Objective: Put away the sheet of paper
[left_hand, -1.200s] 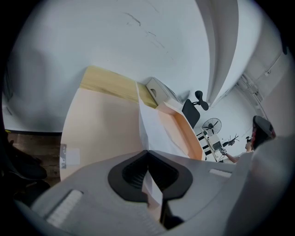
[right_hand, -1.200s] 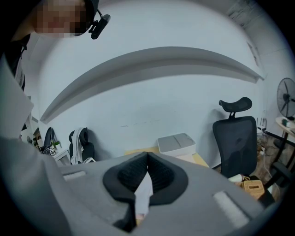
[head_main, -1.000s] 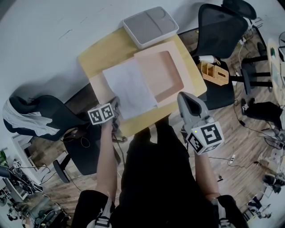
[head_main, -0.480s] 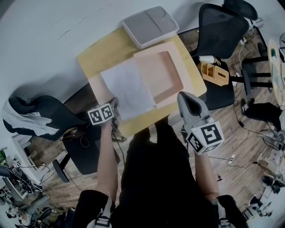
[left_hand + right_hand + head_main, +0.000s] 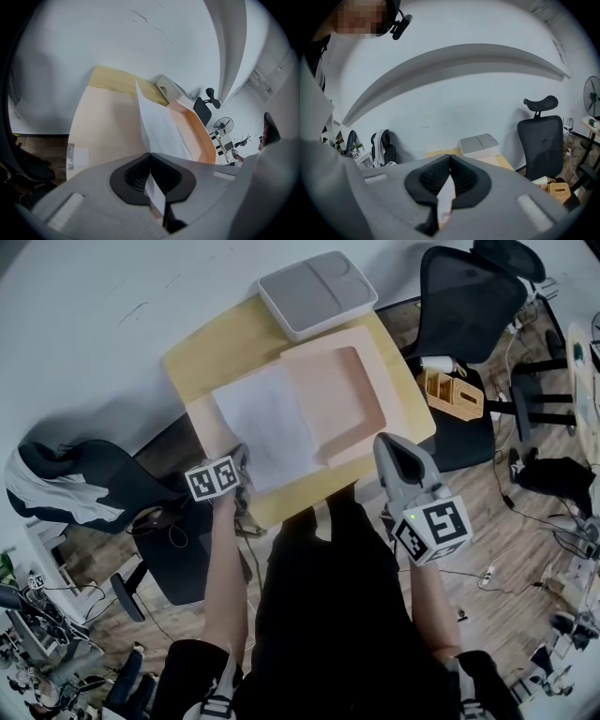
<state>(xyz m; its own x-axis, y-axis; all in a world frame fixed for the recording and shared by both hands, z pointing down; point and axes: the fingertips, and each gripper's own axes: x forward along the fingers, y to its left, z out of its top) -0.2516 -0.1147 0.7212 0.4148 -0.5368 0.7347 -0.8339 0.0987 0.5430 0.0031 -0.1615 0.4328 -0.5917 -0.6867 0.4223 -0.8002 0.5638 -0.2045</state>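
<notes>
On our light wooden table (image 5: pixel 211 348) sits a shallow pale peach plastic tray (image 5: pixel 361 362). A thin white sheet of paper (image 5: pixel 267 423) lies partly over the tray's left rim and partly on a flat peach board (image 5: pixel 202 418) beside it, with its near corner pinched in the tightly closed jaws of our left gripper (image 5: pixel 242 457). Our right gripper (image 5: pixel 389 446) hovers apart by the tray's near right corner, jaws together and gripping nothing we can see. Because we hold the limp sheet by one corner only, we judge that it may catch on the rim and crease or tear, or slip from the pinch, if we push it in too quickly.
</notes>
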